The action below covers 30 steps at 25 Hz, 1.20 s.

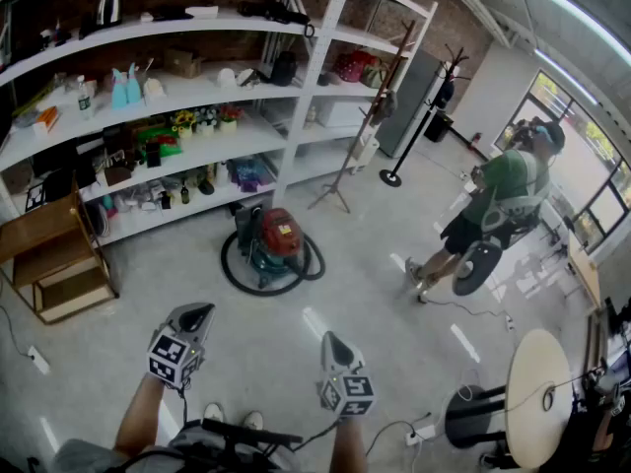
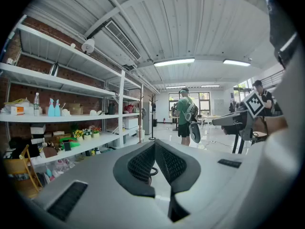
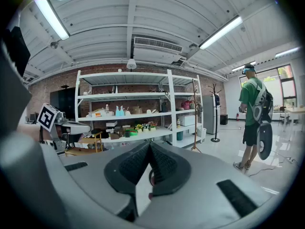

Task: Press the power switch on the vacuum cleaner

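Fingers (image 2: 138,166) together (both pairs), vacuum (image 1: 279,240) well ahead

Red and teal vacuum cleaner (image 1: 275,240), white shelves (image 1: 296,141)

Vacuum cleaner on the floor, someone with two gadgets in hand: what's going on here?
The camera wearer holds a gripper in each hand. The left gripper and right gripper are both shut on nothing. The vacuum cleaner sits on the floor ahead, by the shelves, well apart from both grippers, so its switch is not yet pressed. Another person stands off to the right.
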Each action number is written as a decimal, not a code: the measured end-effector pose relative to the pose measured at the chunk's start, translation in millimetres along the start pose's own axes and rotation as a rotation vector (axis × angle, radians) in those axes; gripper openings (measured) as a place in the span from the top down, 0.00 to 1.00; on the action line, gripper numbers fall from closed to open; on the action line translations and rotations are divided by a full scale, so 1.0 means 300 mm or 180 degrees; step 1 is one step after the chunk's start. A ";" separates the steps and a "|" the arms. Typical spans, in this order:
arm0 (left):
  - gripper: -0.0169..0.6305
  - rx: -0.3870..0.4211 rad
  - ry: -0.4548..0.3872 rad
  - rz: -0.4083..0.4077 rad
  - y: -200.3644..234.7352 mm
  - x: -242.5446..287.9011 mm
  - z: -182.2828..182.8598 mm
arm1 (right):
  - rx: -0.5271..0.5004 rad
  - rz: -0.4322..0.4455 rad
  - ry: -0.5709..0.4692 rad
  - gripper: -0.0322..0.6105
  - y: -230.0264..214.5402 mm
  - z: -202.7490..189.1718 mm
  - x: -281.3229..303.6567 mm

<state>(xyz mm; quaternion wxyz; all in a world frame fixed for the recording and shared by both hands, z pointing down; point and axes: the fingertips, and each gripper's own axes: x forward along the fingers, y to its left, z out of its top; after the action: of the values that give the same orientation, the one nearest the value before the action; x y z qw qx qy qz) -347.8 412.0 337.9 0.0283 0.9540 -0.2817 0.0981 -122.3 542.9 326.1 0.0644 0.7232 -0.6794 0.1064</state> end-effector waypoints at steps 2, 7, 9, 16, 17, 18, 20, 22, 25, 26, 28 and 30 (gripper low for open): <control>0.96 0.0011 -0.0014 0.0010 0.000 0.004 0.003 | 0.0015 0.0012 -0.0002 0.95 -0.003 0.001 0.000; 0.96 0.0012 0.0009 0.0015 -0.003 0.010 -0.013 | 0.0095 0.0122 -0.0128 0.95 0.005 0.025 -0.015; 0.96 0.0005 0.0001 0.0022 -0.011 0.013 -0.005 | 0.0109 0.0132 -0.0139 0.95 0.004 0.031 -0.022; 0.96 -0.0003 -0.0033 0.0026 -0.056 0.040 0.012 | 0.0138 0.0127 -0.0016 0.95 -0.044 -0.011 -0.029; 0.96 -0.0011 -0.0031 0.0034 -0.061 0.042 0.010 | 0.0163 0.0158 -0.0012 0.95 -0.048 -0.016 -0.031; 0.96 -0.0026 -0.0027 0.0048 -0.063 0.046 0.005 | 0.0182 0.0190 -0.0004 0.95 -0.053 -0.020 -0.032; 0.96 -0.0089 -0.0039 0.0084 -0.071 0.056 -0.002 | 0.0187 0.0226 0.0020 0.95 -0.069 -0.031 -0.034; 0.96 -0.0139 -0.0074 0.0066 -0.093 0.067 0.002 | 0.0171 0.0238 0.0030 0.95 -0.092 -0.042 -0.037; 0.96 -0.0049 -0.0044 -0.0026 -0.139 0.091 0.002 | 0.0198 0.0234 -0.0003 0.95 -0.133 -0.052 -0.036; 0.96 -0.0013 -0.0012 -0.0057 -0.154 0.098 -0.001 | 0.0211 0.0220 -0.0018 0.95 -0.145 -0.054 -0.037; 0.96 0.0011 0.0015 -0.0081 -0.172 0.109 -0.008 | 0.0219 0.0183 -0.0041 0.95 -0.167 -0.060 -0.041; 0.96 0.0026 0.0022 -0.0060 -0.187 0.118 -0.010 | 0.0225 0.0184 -0.0051 0.95 -0.186 -0.068 -0.049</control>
<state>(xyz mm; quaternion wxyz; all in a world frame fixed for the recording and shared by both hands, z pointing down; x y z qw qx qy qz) -288.8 440.5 348.0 0.0263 0.9564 -0.2723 0.1023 -68.9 565.8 345.1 0.0302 0.7059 -0.6963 0.1264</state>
